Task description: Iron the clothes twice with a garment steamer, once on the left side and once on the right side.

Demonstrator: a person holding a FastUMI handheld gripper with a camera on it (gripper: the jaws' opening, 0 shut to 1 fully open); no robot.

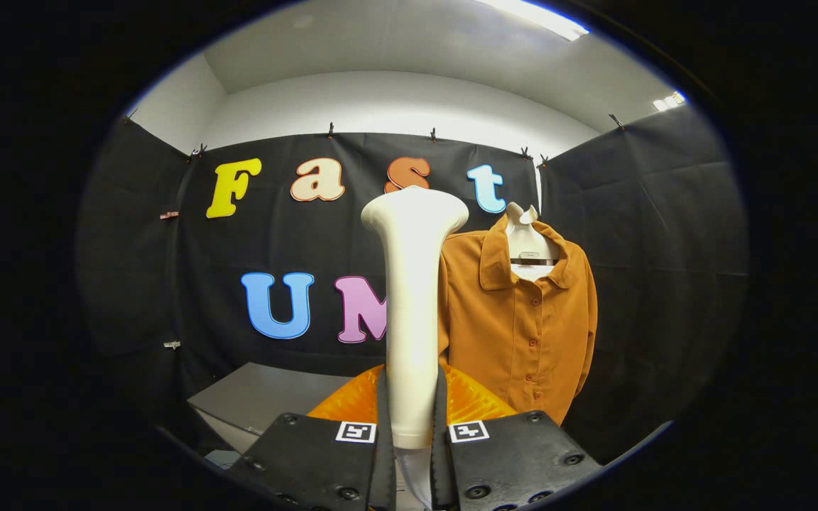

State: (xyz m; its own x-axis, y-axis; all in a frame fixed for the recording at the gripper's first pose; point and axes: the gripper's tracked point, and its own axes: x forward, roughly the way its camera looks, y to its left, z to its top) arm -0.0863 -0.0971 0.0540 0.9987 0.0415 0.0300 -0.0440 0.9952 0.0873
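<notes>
1. The gripper (412, 426) has its two black fingers closed tight on the cream-white plastic garment steamer (410, 298). They clamp its slim handle from either side, and its flared head stands upright at twelve o'clock from the fingers.
2. The rust-orange button-front shirt (519, 319) hangs on a white hanger (526, 245) against the booth's black cloth wall. It is at about one o'clock from the steamer and beyond it, and the steamer head is not touching the cloth.
3. As I judge it, the step in hand is carrying the steamer towards the shirt; neither ironing pass looks to have started.
4. The next move calls for swinging the head across towards one o'clock, bringing its face flat to one side of the shirt front, then drawing it along the fabric without snagging the collar or buttons.
5. A translucent orange ribbed piece (469, 401) sits just behind the fingers; what it is I cannot tell.
6. A grey flat-topped surface (267, 394) lies at about ten o'clock from the fingers. Pale walls rise above the cloth, with a strip light (533, 15) overhead.
</notes>
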